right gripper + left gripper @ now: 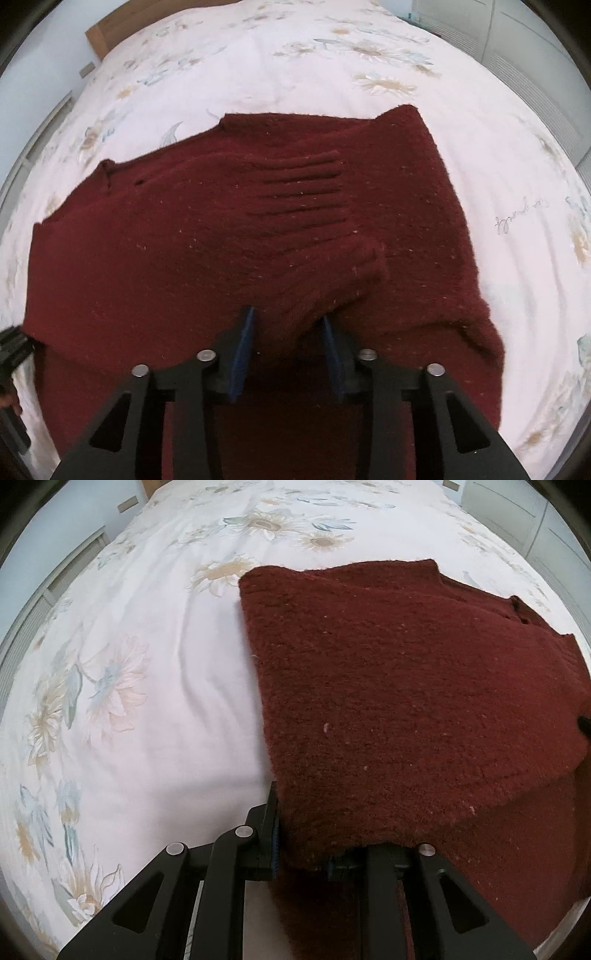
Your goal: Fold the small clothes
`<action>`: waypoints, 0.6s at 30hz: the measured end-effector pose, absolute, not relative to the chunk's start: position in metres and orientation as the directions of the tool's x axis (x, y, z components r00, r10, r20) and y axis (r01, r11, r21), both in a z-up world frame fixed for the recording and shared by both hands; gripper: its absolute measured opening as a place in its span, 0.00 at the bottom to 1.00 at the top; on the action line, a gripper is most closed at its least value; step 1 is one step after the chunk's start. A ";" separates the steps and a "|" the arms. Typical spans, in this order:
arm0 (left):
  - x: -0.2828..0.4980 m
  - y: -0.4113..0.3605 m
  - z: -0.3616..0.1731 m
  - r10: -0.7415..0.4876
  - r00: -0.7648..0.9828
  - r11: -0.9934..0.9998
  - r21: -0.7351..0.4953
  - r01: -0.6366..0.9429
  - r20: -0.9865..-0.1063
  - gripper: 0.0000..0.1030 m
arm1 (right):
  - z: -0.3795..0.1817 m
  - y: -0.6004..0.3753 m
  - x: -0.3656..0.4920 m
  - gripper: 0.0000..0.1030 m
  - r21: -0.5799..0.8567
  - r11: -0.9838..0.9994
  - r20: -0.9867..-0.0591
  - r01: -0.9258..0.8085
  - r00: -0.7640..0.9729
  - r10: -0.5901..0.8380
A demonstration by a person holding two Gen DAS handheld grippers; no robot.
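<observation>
A dark red knitted sweater (406, 686) lies on the bed, with its near edge lifted and carried over the rest. My left gripper (306, 849) is shut on the sweater's left near edge; the cloth hides its right finger. In the right wrist view the sweater (184, 240) fills the middle, with a ribbed cuff (332, 258) folded on top. My right gripper (288, 350) is shut on a thick bunch of the sweater near that cuff, its blue pads (243, 354) pressing the cloth from both sides.
The bed has a white floral cover (129, 701), seen also in the right wrist view (498, 147). A wooden headboard (107, 26) is at the far end. White cupboards (535, 517) stand beside the bed. The left gripper shows at the left edge (14, 347).
</observation>
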State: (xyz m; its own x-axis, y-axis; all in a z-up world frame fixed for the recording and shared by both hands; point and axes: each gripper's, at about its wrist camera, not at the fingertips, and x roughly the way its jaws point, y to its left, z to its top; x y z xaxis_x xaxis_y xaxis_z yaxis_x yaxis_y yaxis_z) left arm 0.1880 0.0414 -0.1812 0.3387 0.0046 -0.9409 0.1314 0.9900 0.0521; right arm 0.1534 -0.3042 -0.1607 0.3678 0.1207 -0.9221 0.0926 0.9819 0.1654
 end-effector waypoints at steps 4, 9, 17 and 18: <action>0.186 0.038 -0.179 0.034 0.333 0.992 0.072 0.103 -0.942 0.23 | -0.152 -0.314 0.149 0.57 0.156 0.983 -0.926 0.101 0.362 0.109; 0.175 0.043 -0.155 0.024 0.352 0.993 0.063 0.100 -0.936 0.68 | -0.125 -0.327 0.140 0.79 0.118 0.989 -0.910 0.084 0.407 0.074; 0.164 0.020 -0.096 -0.046 0.453 0.990 0.020 0.140 -0.890 0.99 | -0.087 -0.304 0.141 1.00 0.071 0.997 -0.862 -0.031 0.502 0.077; 0.166 0.013 -0.094 -0.073 0.457 0.988 -0.002 0.154 -0.886 0.99 | -0.087 -0.296 0.142 1.00 0.057 0.997 -0.858 -0.052 0.508 0.075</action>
